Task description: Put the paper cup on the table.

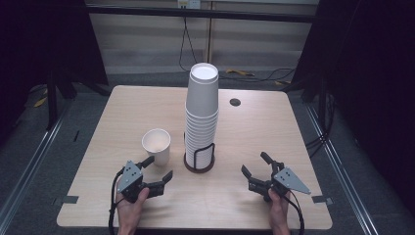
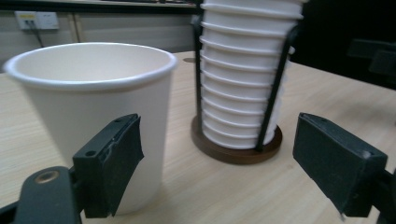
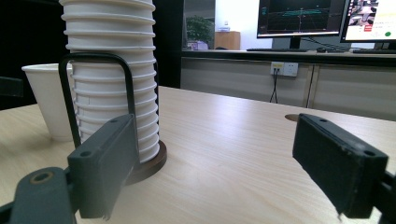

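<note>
No readable text, labels, brands or numbers anywhere. The paper cup [image 2: 98,116] and the cup stack [image 2: 245,79] were plain white, unprinted. The 2 monitors [image 3: 301,18] behind the table in the right gripper view showed graphics and window content (too small and blurred to read). The wall socket [image 3: 285,68] carried no legible marking.

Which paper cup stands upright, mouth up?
The single cup standing alone on the table, left of the holder; the stacked cups are nested upside down, bottoms up.
</note>
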Tool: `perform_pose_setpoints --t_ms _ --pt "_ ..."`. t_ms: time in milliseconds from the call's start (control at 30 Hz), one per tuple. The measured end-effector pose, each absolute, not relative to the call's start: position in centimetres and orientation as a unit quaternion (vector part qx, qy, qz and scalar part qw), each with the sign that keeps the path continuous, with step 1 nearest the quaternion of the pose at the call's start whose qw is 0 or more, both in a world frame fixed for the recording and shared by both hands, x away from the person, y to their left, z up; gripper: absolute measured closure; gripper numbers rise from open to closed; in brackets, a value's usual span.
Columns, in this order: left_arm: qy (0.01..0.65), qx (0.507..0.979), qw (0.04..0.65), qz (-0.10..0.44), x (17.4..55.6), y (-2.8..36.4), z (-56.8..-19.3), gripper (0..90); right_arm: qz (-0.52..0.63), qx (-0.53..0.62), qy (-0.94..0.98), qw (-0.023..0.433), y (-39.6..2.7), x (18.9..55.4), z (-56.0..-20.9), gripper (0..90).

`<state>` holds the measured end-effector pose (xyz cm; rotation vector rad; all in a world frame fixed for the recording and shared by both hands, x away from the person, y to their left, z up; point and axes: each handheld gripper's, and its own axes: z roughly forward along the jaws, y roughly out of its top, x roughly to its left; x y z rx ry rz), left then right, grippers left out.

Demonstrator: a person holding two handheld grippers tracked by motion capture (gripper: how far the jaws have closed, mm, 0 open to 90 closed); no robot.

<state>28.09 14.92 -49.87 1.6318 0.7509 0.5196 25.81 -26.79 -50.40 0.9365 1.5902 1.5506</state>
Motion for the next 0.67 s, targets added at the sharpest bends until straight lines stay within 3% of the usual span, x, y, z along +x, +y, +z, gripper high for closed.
perform_pose_setpoints --t_ms 267,667 --pt "0.313 0.687 0.611 0.237 27.3 13.0 -51.0 15.5 0.601 0.363 0.616 0.358 -26.8 25.8 -50.4 14.0" --pt "0.295 0.648 0.648 0.27 26.3 13.3 -51.4 15.7 0.599 0.366 0.615 0.359 -26.8 25.8 -50.4 14.6"
